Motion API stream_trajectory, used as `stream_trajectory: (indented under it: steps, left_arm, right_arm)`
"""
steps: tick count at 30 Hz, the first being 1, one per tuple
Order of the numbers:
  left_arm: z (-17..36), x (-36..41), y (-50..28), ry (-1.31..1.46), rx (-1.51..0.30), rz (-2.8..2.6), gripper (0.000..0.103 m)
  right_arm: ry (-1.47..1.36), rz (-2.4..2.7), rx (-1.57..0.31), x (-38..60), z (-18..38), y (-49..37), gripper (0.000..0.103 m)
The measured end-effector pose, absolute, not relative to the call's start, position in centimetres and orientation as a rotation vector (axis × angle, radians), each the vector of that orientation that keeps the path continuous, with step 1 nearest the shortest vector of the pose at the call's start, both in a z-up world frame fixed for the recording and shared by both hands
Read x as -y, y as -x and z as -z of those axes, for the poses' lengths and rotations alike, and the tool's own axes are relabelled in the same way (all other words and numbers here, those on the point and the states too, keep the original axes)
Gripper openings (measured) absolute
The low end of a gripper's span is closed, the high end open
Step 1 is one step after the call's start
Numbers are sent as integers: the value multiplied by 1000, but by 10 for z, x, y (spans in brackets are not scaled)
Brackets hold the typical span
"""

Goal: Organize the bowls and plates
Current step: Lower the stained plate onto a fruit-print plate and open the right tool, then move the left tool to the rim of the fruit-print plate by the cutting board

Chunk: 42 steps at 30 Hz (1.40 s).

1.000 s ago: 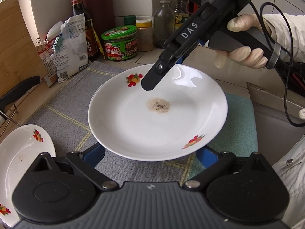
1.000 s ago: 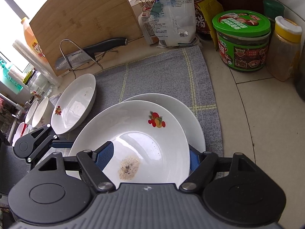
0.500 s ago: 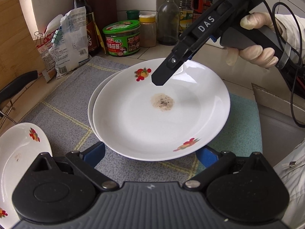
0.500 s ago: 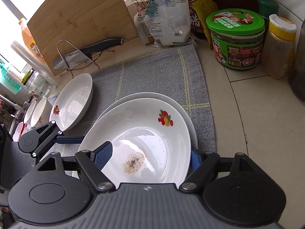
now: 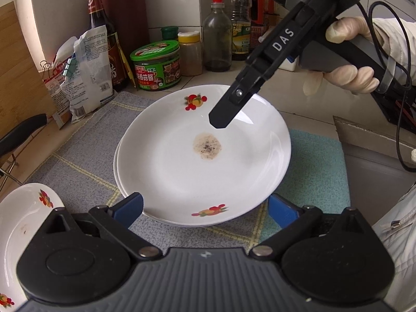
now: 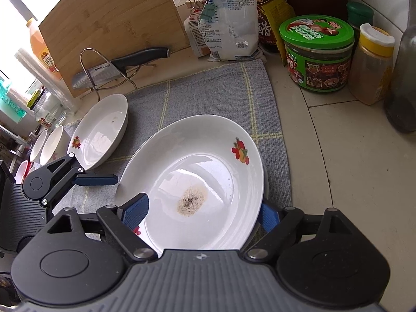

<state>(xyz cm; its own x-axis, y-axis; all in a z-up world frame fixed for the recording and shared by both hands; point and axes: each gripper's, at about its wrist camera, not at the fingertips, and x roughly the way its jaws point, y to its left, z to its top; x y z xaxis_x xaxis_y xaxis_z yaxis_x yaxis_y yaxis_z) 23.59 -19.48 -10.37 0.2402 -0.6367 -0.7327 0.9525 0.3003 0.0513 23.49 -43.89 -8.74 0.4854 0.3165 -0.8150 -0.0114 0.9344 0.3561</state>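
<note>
Grey mat (image 5: 85, 156), tiled counter (image 6: 338, 156), jars behind

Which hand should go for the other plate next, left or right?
Left, probably. The loose plate lies just beside the left gripper, whose jaws stand wide. The right gripper is opening over the stacked plates, farther away.

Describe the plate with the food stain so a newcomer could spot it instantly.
Start at the grey checked cloth on the counter. Near its middle sits a stack of two white plates, and the stained plate is the top one. Unlike the separate plate beside it near the knife rack, it has a brown peppery smear dead centre.
</note>
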Motion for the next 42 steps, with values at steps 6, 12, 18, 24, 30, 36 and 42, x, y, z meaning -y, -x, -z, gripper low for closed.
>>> stream_trajectory:
  steps: [6,12,18,24,30,36,42]
  left_arm:
    - [98,184,-235,-519,-663,1140,102]
    - [93,171,-227,-498,-638,1101,102]
    - [85,158,-215,-489,-613,986,102]
    - [79,144,-208,-439,-636,839,102]
    - [75,124,-197,-403,-658,689,102]
    - [71,89,-201,-370,-661,630,102]
    - [62,45,-221,-365,-670,557,102]
  right_arm:
    - [-275,-168,-1065,431,88,-227,100]
    - [-236,-151,-1024,423,78,-217,103]
    - [-25,-133,-940,389,67,-208,103]
    - [91,-179,-882,362,65,-204,103]
    - [105,-207,-854,346,64,-202,103]
    - [96,-173,-819,316,60,-201,103]
    - [106,-129,-809,266,62,-209,103]
